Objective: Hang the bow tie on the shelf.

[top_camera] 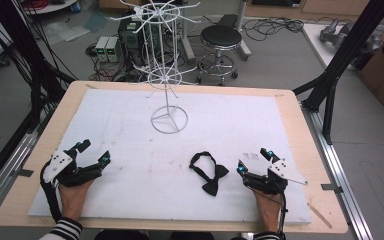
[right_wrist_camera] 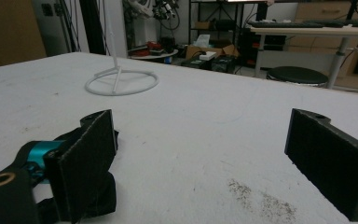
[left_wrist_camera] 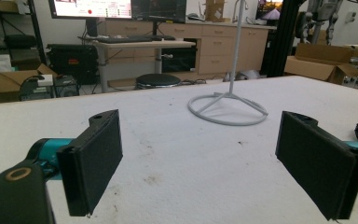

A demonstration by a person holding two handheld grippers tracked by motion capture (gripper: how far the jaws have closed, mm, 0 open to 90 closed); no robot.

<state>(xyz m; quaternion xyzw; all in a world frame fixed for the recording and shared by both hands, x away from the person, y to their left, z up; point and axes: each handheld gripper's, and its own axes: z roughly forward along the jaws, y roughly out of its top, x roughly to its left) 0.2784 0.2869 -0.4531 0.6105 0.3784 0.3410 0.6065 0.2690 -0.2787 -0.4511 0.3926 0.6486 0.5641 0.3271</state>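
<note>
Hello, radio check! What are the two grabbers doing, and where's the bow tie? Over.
Left gripper open, resting on the white mat. Right gripper open, beside the black bow tie, not touching. White wire stand upright farther back. Nothing between.

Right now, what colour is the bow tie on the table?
Black. The bow tie shows best in the high view, lying on the white mat.

Black bow tie point(top_camera: 209, 173) lies flat on the white table cover point(top_camera: 130, 130), its strap curled in a loop on the far side and the bow on the near side. It sits nearer than the white wire stand point(top_camera: 166, 65) and somewhat to its right, well apart from the stand's ring base. The stand is upright, with spoked hook tiers on a thin pole.
</note>
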